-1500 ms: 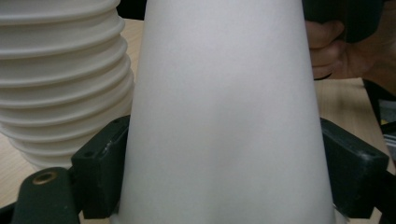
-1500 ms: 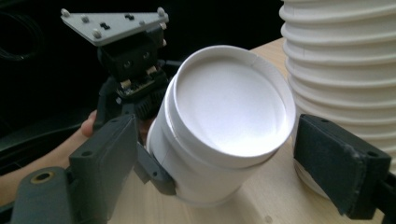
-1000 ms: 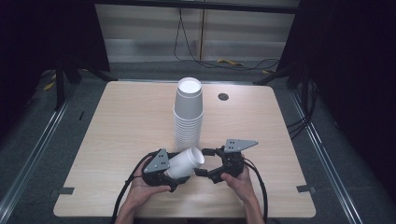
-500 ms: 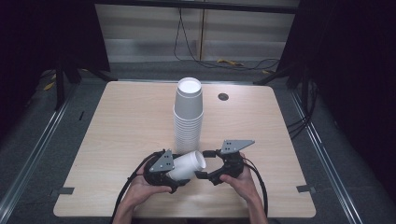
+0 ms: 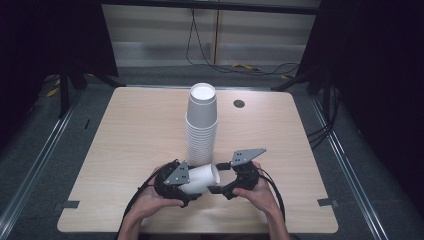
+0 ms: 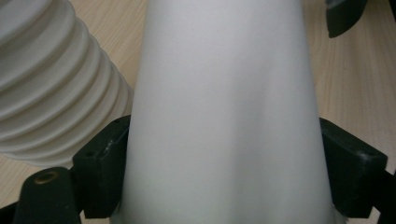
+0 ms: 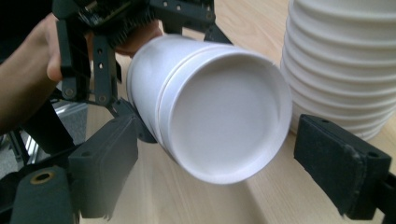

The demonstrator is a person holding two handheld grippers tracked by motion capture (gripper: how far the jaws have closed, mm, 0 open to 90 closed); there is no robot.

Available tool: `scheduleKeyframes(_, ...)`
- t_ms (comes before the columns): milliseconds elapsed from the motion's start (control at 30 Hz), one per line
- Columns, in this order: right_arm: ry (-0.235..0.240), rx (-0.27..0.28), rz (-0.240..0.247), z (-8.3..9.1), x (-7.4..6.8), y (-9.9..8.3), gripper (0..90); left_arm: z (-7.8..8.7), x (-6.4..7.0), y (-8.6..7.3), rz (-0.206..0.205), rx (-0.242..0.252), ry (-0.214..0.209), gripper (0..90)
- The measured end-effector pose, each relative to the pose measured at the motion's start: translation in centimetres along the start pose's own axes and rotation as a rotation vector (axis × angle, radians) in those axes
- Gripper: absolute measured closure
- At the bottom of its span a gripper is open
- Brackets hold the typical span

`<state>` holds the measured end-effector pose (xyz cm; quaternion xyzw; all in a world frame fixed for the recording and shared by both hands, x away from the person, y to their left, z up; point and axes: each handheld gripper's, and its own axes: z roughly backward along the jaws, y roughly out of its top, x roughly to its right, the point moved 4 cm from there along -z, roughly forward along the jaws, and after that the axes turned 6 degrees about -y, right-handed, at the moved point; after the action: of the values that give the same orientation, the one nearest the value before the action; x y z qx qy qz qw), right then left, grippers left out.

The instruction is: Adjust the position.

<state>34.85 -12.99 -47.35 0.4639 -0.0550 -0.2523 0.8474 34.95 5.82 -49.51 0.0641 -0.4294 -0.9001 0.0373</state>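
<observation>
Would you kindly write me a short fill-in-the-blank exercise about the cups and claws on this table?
1. The left claw is shut on a white ____ cup lying sideways.
2. The right claw stands ____ around that cup's end, its jaws apart from it.
3. The stack of cups stands ____ on the wooden table.
4. A person's ____ hold both claws.

Missing words: paper; open; upright; hands

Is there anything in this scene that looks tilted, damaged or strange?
Nothing looks damaged or spilled. One white cup lies sideways, clamped in the left tongs near the table's front edge, while the cup stack stands upright. In the right gripper view a double rim line suggests two nested cups. The right tongs are open around its mouth.
</observation>
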Motion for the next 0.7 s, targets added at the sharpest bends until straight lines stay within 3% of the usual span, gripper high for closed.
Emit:
scheduleKeyframes(67,0.003,-0.008,0.004,-0.03,-0.02,-0.07,14.0,0.00,-0.08,0.11,-0.003,-0.004,0.010,15.5)
scheduleKeyframes(500,-0.010,-0.040,0.029,0.16,0.28,0.55,14.0,-0.13,-0.15,0.12,-0.006,-0.022,-0.018,15.5)
scheduleKeyframes(700,-0.014,-0.074,0.034,-0.07,0.28,0.69,14.1,0.02,-0.07,0.34,-0.031,-0.057,-0.024,15.6)
